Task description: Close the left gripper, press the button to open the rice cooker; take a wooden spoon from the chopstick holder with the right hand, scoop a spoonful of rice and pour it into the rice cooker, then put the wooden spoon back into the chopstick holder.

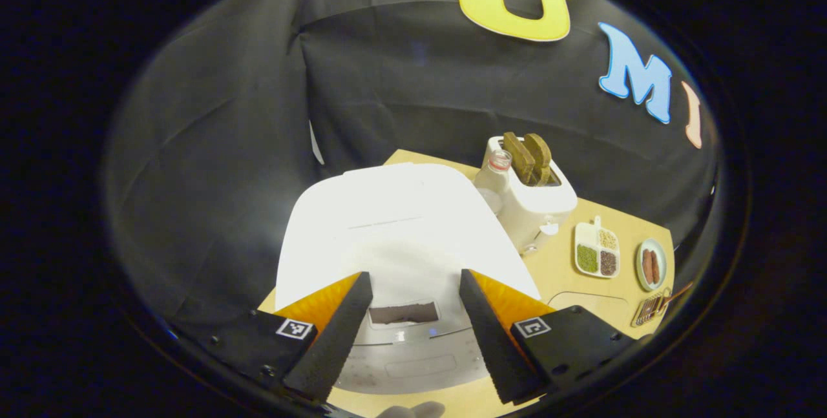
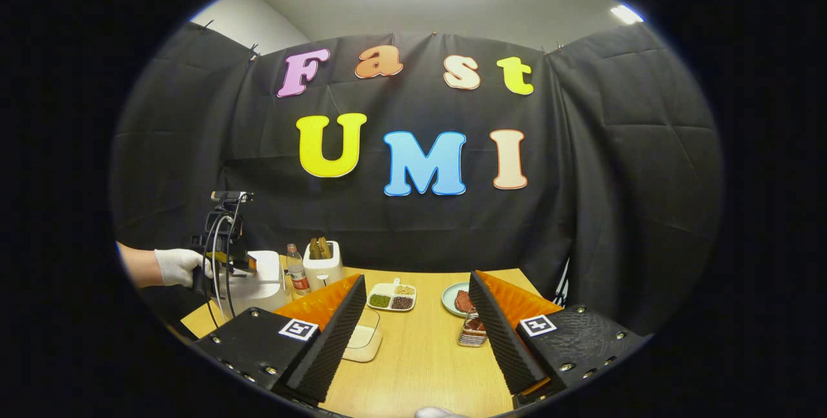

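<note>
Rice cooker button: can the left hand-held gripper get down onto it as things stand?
Probably yes. The left hand-held gripper hangs open right above the rice cooker, nothing between them, but it isn't closed yet.

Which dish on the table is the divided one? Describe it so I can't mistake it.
Start at the white toaster holding two brown slices. Just right of it in the left gripper view lies the white divided dish. Unlike the round plate beside it, it is squarish, with separate compartments of green, dark and pale grains.

Black cloth wall [image 2: 413,224], wooden table [image 2: 420,353], bright ceiling lights [image 2: 625,13]
</note>
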